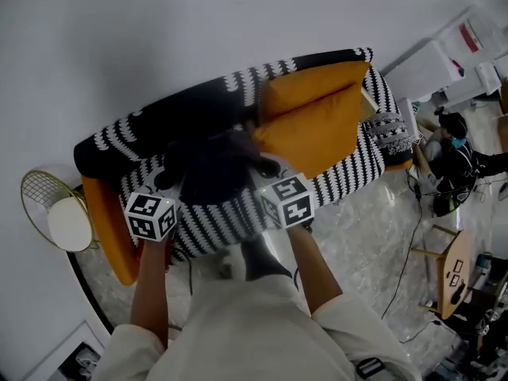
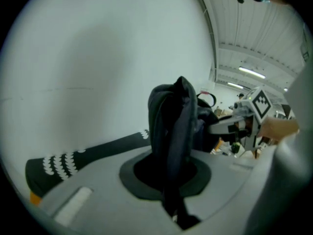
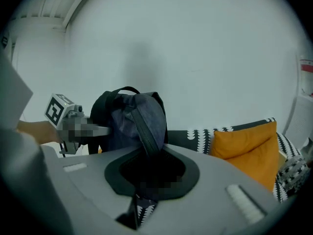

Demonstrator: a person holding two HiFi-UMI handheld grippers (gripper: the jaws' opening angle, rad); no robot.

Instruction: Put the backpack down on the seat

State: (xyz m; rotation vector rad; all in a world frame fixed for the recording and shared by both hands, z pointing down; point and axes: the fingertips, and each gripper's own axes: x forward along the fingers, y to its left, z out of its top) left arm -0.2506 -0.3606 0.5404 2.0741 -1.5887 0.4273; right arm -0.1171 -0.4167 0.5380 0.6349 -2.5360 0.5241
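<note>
1. The person's pale trousers (image 1: 262,324) are nearest. Two bare arms reach from them toward the sofa (image 1: 341,173).
2. The left gripper (image 2: 168,180) has its fingers shut tight on a dark strap of the backpack (image 1: 214,169). The strap runs up out of the fingers to the bag.
3. The right gripper (image 3: 149,173) has its fingers squeezed on another dark strap of the same bag.
4. Each gripper has a white cube on it with black square marks. The marks are shapes, not words.
5. The backpack is dark blue and black. It hangs from the two straps between the grippers, over the middle of the sofa seat. I cannot tell if its bottom touches the seat.
6. The sofa is black with white wavy stripes. It stands against a plain white wall (image 1: 159,38).
7. Two orange cushions (image 1: 317,117) lean on the sofa back, just right of the backpack.
8. An orange piece (image 1: 103,221) sits at the left end of the sofa.
9. A gold wire basket (image 1: 40,185) with a round white thing (image 1: 70,223) stands just left of the sofa.
10. A picture frame (image 1: 75,359) lies on the floor near the wall, left of the sofa.
11. Right of the sofa, a person in dark clothes (image 1: 452,161) sits on the floor. A small wooden stool (image 1: 448,272) stands near them.
12. Far right of the sofa is a white box with a red label (image 1: 472,34). The print is too small to read.
</note>
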